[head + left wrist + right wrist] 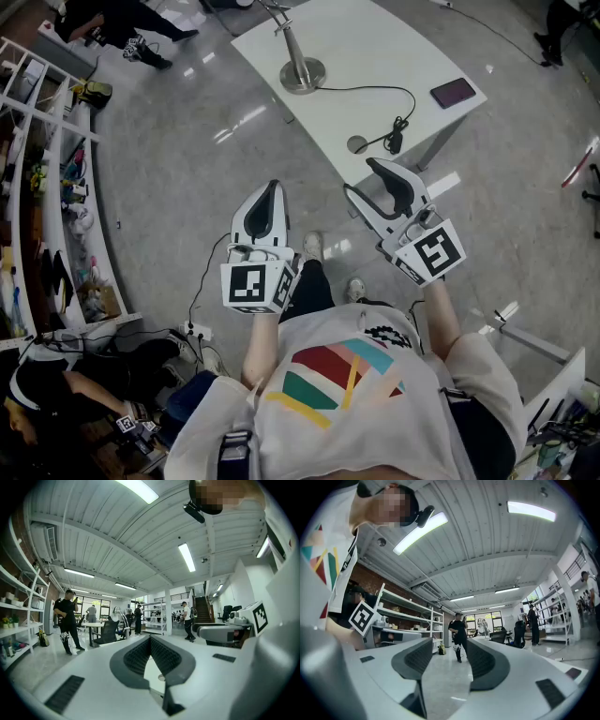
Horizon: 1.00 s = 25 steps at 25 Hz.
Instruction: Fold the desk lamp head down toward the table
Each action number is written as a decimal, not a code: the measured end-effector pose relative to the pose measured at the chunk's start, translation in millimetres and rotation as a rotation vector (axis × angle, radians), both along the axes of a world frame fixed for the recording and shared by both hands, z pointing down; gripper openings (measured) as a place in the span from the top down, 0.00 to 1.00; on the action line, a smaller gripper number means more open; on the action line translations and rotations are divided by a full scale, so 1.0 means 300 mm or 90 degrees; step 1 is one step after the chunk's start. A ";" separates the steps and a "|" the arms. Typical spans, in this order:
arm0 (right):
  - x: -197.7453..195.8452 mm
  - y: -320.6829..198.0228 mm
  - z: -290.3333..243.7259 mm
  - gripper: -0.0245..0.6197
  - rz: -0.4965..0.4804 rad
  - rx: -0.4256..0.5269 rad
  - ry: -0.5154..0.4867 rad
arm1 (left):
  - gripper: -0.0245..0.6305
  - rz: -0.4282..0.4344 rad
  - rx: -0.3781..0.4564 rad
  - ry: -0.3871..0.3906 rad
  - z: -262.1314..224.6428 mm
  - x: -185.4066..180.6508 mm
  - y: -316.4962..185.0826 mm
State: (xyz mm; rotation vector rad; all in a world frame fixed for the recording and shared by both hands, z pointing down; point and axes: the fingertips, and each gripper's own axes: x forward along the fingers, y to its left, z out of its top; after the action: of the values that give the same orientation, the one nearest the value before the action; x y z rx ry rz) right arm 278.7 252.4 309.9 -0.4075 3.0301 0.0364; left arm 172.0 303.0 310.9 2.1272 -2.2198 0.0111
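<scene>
Two grippers are held level above the grey floor (187,159), well short of the white bench (375,47), and neither touches anything on it. The left gripper (273,187) has its fingers (138,656) pressed together at the tips with nothing between them. The right gripper (359,176) has its fingers (415,658) standing partly apart, and only open floor and a distant standing person show in the gap.

The desk lamp (302,75) stands on the bench near its left edge, well ahead of both grippers. Its round metal base rests flat and its pole rises out of the top of the head view, so the lamp head cannot be seen there. A black cable (375,91) loops from the base across the bench to the near edge. A dark phone (453,92) lies near the bench's right corner. Shelves (37,141) line the room at the left.
</scene>
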 end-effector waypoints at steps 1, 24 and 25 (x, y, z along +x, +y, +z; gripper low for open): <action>-0.040 -0.024 -0.006 0.60 -0.006 0.018 0.006 | 0.89 0.003 0.006 -0.001 -0.001 -0.030 -0.036; -0.901 -0.948 -0.066 0.59 0.127 -0.105 -0.020 | 0.74 0.185 0.129 -0.083 -0.147 -0.931 -0.999; -0.907 -0.976 -0.074 0.59 0.118 -0.103 -0.019 | 0.74 0.187 0.122 -0.091 -0.159 -0.932 -1.044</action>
State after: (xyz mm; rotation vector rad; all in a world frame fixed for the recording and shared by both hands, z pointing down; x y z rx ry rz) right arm 6.8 -40.4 287.8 -0.6943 2.9661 -0.2011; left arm -107.7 -10.2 263.3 2.6177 -2.0280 -0.0364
